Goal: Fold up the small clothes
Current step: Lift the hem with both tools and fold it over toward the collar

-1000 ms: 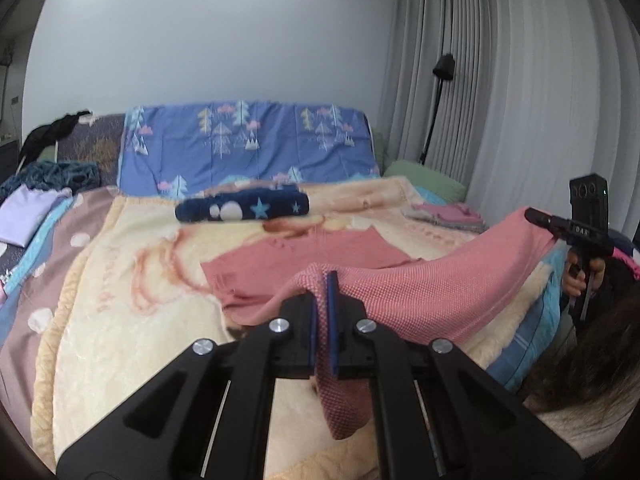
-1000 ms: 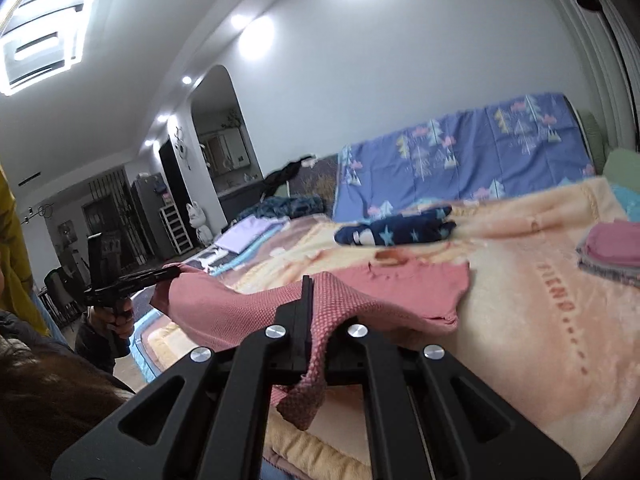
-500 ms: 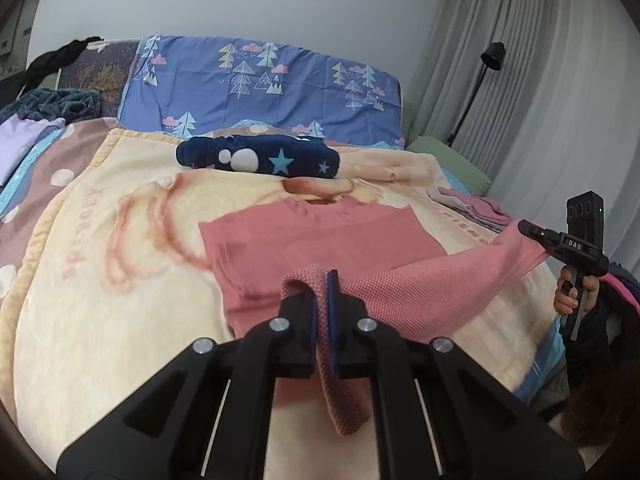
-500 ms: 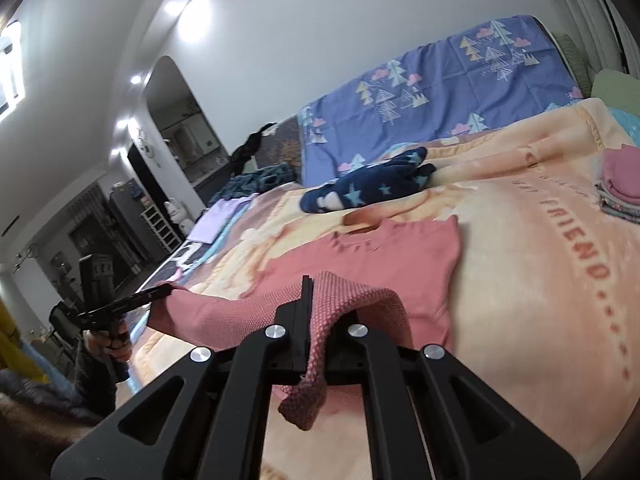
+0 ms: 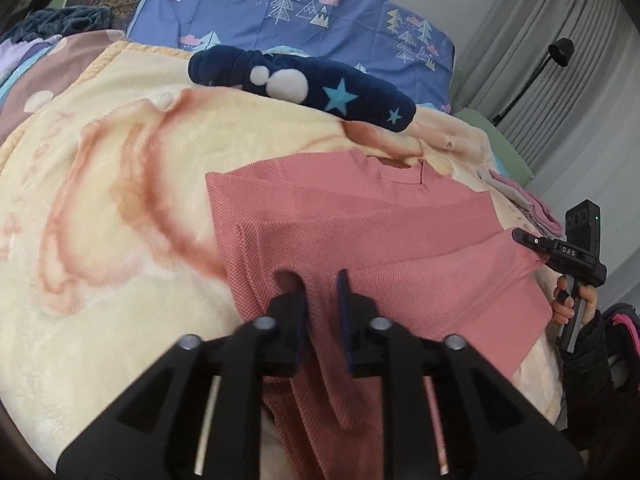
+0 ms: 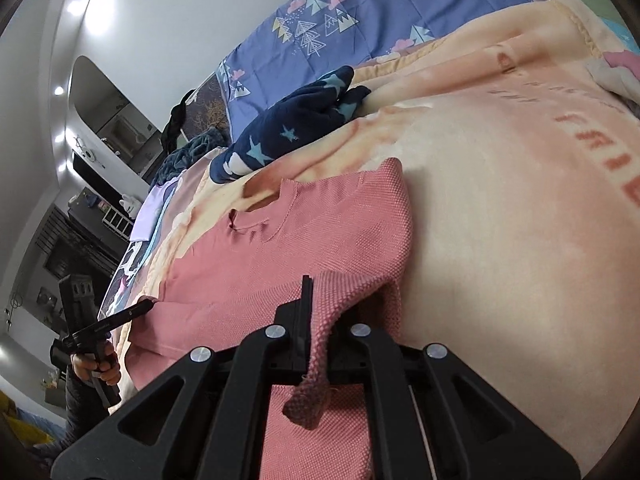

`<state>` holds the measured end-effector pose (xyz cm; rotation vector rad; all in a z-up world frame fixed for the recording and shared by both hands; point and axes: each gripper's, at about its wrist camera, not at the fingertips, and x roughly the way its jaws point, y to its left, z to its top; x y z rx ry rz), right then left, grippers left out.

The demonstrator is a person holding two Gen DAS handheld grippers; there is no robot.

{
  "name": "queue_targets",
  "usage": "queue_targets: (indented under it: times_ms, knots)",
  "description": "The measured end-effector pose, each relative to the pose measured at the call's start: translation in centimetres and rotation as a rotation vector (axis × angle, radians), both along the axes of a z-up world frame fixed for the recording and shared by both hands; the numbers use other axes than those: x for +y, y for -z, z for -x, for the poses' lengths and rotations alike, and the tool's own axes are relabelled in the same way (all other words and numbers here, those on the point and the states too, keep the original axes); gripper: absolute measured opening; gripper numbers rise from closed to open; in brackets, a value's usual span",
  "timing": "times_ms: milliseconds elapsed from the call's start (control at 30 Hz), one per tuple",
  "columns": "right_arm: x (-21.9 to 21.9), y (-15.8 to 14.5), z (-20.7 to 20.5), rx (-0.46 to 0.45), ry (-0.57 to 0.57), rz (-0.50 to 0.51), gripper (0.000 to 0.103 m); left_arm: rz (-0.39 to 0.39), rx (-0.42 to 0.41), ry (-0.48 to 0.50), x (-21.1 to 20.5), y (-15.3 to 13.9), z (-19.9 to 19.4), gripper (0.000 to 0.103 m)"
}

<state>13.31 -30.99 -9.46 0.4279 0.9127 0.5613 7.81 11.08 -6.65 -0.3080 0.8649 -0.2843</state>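
A pink knit top lies on the cream blanket, neck towards the pillows, its lower part doubled over the upper part. My left gripper hovers low over the fold's left corner. Its jaws are opening, and the pink cloth lies loose between them. In the right wrist view my right gripper is shut on the other corner of the pink top, a tail of cloth hanging from the pads. Each gripper shows in the other's view: the right gripper and the left gripper sit at the fold's ends.
A navy star-print fleece garment lies just beyond the top's neck. Behind it is a blue tree-print pillow. A stack of folded pink clothes sits at the bed's right edge, with a floor lamp and curtains behind.
Both grippers came down and forward, laying the top's lower part over its upper part. The left jaws have parted; the right jaws still pinch the cloth.
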Motion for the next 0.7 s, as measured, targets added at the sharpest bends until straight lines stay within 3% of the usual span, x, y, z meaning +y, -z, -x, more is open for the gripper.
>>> queue_targets:
  times_ms: [133,267,433,567,700]
  knots:
    - [-0.3,-1.4,1.7,-0.028,-0.027,0.034,0.015,-0.021,-0.022,0.029,-0.1,-1.4,2.5,0.033]
    - [-0.5,-2.4,3.6,-0.053,-0.045,0.066,0.016,-0.058,-0.007,0.065,-0.6,-1.7,5.1,0.033]
    - [0.0,-2.7,4.0,-0.069,-0.054,0.089,0.009,-0.132,0.039,0.094,-1.8,-0.5,5.4,0.009]
    - [-0.3,-3.2,3.1,-0.069,-0.024,0.025,0.007,-0.073,-0.005,0.050,-1.1,-1.9,4.7,0.005]
    - [-0.9,-4.3,-1.0,-0.044,0.054,-0.043,0.007,-0.010,-0.081,-0.017,0.2,-5.0,1.9,0.005]
